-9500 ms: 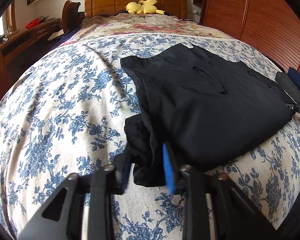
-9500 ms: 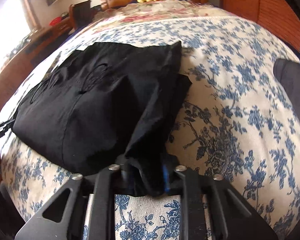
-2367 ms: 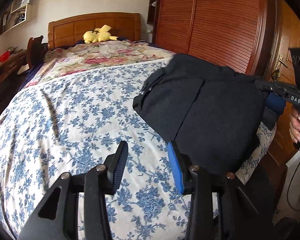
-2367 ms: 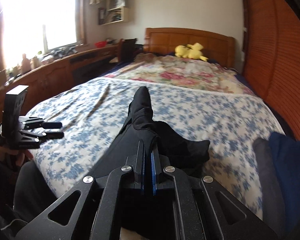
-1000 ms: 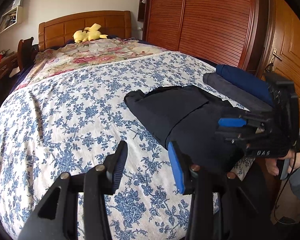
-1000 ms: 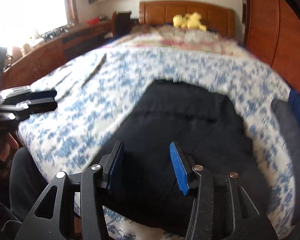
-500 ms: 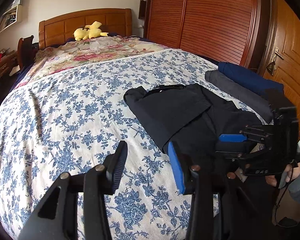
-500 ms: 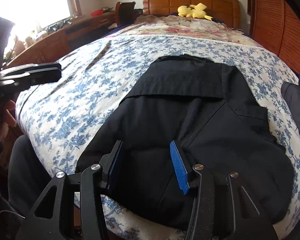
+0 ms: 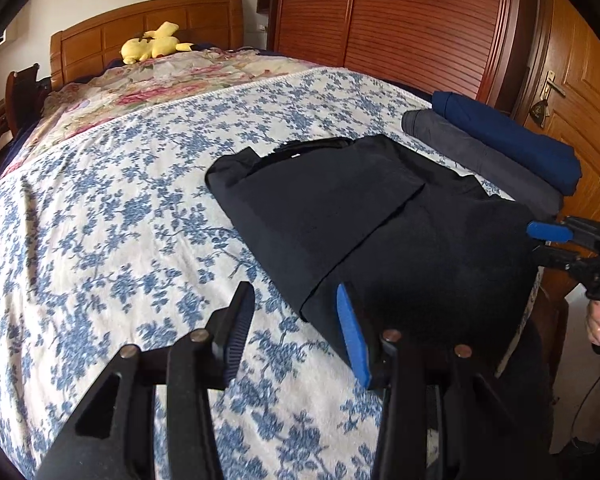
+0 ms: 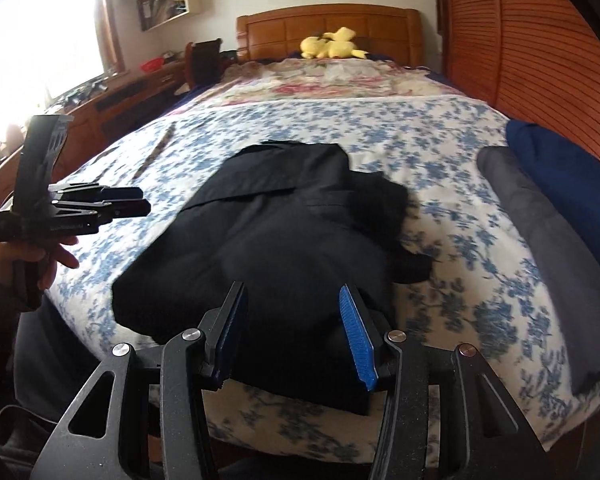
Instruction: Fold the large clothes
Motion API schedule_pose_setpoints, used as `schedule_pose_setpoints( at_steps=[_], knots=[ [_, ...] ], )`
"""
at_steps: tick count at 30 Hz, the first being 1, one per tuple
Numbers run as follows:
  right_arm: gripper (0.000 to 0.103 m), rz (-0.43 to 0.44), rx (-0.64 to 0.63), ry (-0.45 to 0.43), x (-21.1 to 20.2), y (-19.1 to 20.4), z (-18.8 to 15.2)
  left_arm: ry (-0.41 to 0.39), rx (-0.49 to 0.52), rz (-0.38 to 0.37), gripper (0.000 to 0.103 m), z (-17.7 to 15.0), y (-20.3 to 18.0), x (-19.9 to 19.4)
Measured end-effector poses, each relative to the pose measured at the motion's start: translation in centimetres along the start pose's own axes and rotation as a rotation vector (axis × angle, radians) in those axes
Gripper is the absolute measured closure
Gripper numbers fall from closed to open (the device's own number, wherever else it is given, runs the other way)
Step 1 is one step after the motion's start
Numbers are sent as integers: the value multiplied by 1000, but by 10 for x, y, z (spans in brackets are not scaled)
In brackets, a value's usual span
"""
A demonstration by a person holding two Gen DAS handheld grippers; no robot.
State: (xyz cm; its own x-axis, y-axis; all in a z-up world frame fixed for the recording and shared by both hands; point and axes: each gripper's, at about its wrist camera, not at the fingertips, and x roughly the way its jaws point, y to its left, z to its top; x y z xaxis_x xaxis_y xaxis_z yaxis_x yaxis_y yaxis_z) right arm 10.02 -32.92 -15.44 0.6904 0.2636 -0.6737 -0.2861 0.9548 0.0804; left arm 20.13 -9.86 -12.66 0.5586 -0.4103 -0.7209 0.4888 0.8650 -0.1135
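A black garment (image 9: 380, 232) lies folded flat on the floral bedspread (image 9: 100, 240), near the bed's foot edge. My left gripper (image 9: 296, 328) stands open just off the garment's near left corner, its blue pad beside the cloth, with nothing between the pads. In the right wrist view the same black garment (image 10: 292, 240) spreads ahead of my right gripper (image 10: 294, 320), which is open and hovers at its near edge. Each gripper also shows in the other's view: the right gripper (image 9: 534, 240) at the far right, the left gripper (image 10: 144, 201) at the left in a hand.
A folded grey garment (image 9: 480, 160) and a folded navy one (image 9: 508, 132) lie along the bed's right side beside the wooden wardrobe (image 9: 400, 20). A yellow plush toy (image 9: 152, 46) sits at the headboard. A desk (image 10: 132, 88) runs along the window wall on the left.
The right gripper, earlier shut on the black garment, now stands open with the garment laid flat. Over the last second both grippers shifted along its near edge; the left sank closer.
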Motion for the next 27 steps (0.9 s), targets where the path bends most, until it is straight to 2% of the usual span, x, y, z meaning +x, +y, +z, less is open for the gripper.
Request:
schedule_pose_setpoints(
  at_steps=[9,13,19,21,23,24,27],
  knots=[
    [55,-24,42,31,13,-21,-19,57,38,14,58,26,-1,60],
    [55,-19,47,37,19,-21,-24,72,10,26,42,40,11,83],
    [55,-24,44,36,10,-20,-26,75,3,46,37,59,23,113],
    [55,-45,41,34,3,-18,-29,82,-4,51,28,62,27,120],
    [54,-48,57,35,-3,-19,-32,80,-7,87,4,64,34,127],
    [54,-50,63,37,-4,-20,-34,83,-15,96,0,65,38,131],
    [54,-61,67,49,-7,-19,-40,96,-43,40,0,67,49,138]
  ],
)
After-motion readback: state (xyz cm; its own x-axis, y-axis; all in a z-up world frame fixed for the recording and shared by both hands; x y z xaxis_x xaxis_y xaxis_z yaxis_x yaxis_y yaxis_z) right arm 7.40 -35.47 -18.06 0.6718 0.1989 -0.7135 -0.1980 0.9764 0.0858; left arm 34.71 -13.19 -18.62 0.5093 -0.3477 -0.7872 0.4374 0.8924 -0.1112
